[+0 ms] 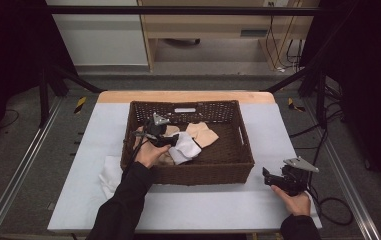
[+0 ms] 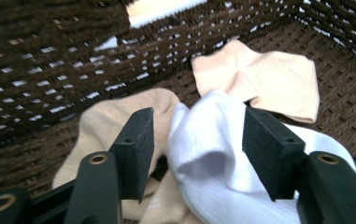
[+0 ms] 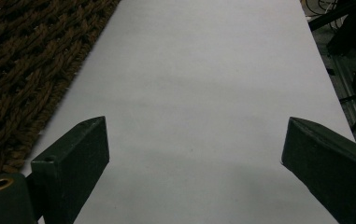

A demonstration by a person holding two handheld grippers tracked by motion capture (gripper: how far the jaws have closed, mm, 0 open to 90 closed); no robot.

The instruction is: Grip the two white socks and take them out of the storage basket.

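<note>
Inside the wicker basket point(image 1: 238, 132) lie a white sock point(image 2: 222, 172) and beige socks point(image 2: 278, 79); left gripper point(image 2: 196, 140) straddles the white one, jaws parted; right gripper point(image 1: 273, 179), wide open, holds nothing above bare table point(image 3: 203, 93)

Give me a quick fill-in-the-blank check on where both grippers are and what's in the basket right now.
1. The left gripper has its open jaws around a ____ sock.
2. The socks lie inside a brown ____ basket.
3. The right gripper is open, outside the basket, over the ____ table cover.

Missing words: white; wicker; white
</note>
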